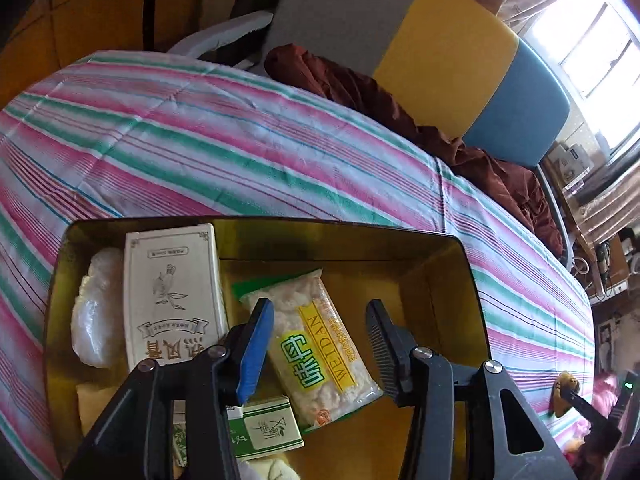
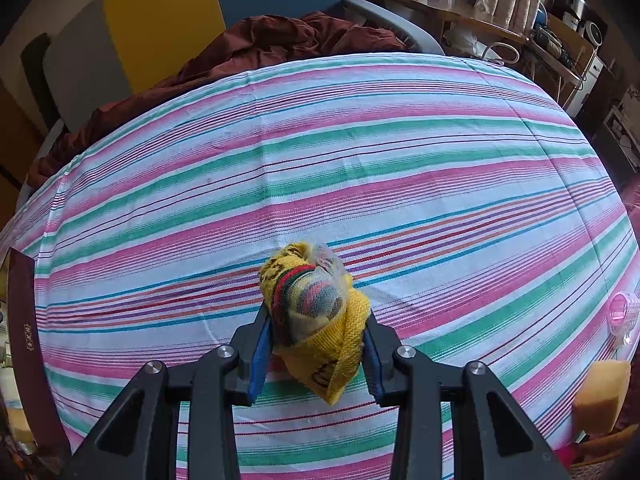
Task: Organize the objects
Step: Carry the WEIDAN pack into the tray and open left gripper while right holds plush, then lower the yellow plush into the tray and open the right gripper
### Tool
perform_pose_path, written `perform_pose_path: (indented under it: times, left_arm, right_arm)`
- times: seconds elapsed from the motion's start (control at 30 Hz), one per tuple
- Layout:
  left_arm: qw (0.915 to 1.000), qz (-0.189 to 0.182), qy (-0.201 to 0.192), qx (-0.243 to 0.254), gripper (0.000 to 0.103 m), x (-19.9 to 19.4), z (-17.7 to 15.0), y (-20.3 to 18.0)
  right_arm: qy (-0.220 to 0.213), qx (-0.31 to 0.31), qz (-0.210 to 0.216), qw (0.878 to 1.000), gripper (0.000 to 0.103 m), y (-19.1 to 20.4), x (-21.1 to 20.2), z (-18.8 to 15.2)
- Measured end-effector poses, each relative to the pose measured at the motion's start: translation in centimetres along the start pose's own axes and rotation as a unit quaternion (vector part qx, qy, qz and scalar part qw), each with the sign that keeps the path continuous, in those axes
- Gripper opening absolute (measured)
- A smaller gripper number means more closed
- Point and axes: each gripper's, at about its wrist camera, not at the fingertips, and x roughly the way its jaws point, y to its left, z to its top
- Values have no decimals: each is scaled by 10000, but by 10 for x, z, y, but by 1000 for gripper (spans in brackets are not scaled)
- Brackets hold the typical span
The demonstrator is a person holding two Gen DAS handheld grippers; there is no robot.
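**Yellow bundle held while the other hand hangs over the box**

The striped bed cover (image 2: 360, 168) fills both views, pink, green and white, with a dark red blanket (image 1: 400, 104) bunched along its far edge toward twelve o'clock. On the cover sits the gold-lined box (image 1: 360, 244), open on top and already part filled.

Inside the box, a tall white carton (image 1: 172, 292) stands at about ten o'clock, with a clear plastic bag (image 1: 96, 312) just beside it at nine. A snack packet (image 1: 320, 344) with a yellow label lies across the middle, and a small green-and-white carton (image 1: 272, 424) lies at six o'clock, touching the packet's near end.

The left gripper (image 1: 320, 344) hangs above the packet with its fingers moderately apart and nothing between them; whether they touch the packet I cannot tell. The right gripper (image 2: 316, 344) is clamped on a yellow knitted bundle (image 2: 320, 320), partly wrapped in clear film, held over bare cover; from this view the box edge shows far off at nine o'clock.

The step in hand looks like bringing the bundle into the box. The free floor lies at three o'clock in the box, right of the packet, so that is the place to aim for. The left gripper ought to clear out first, or the two will crowd each other. The bundle is soft and may spring, so it is best lowered right to the box floor before the fingers let go.
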Motion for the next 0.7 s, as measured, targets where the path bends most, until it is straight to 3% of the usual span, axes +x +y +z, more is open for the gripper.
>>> perform_pose_path:
  times: [0.2,0.5,0.6,0.7]
  left_arm:
    - [9967,101,-767,256,49,-53,-14,9]
    - [9907,321,-1311,149,49,-111,-67,44]
    - [9893,465,-1381,96,49,-124,-85,58]
    - [9874,587,-1462,166,49,-135,-98,65]
  right_arm:
    - [-41,-286,-284,9992,38,10,-1,-2]
    - [-13,-631,-549,9965,38,22,2,-3]
    - [8,-612,-505,9968,38,24,-4,-3]
    - [-207,-649,-167,9975,38,40,-30,-3]
